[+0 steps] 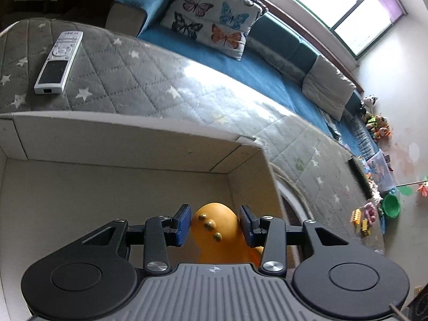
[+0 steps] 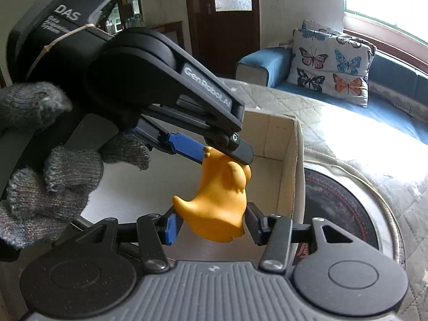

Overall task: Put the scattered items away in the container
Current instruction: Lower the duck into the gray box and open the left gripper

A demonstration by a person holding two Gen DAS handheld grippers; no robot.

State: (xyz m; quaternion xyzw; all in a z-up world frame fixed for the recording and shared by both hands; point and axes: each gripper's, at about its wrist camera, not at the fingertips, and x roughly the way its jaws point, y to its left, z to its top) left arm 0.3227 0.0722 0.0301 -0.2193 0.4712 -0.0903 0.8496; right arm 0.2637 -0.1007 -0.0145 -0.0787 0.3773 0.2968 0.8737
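Observation:
A yellow rubber duck (image 2: pixel 222 200) hangs over the open cardboard box (image 2: pixel 278 139), held from two sides. In the right wrist view my left gripper (image 2: pixel 216 155) comes down from the upper left, shut on the duck's head, with a grey knitted glove (image 2: pixel 40 187) on the hand that holds it. My right gripper (image 2: pixel 211 222) is shut on the duck's body from below, pads against the tail and the chest. The left wrist view shows my left gripper (image 1: pixel 215 222) with the duck's head (image 1: pixel 214 224) between its blue pads, above the box (image 1: pixel 120 123). A white remote control (image 1: pixel 58 61) lies on the grey quilted cover beyond the box.
The box stands on a star-patterned quilted cover (image 1: pixel 160 85). A dark round disc (image 2: pixel 339 203) lies just right of the box. Behind are a blue sofa (image 1: pixel 240 64) and a butterfly pillow (image 1: pixel 211 13). Small toys and a green bowl (image 1: pixel 390 207) are scattered at the far right.

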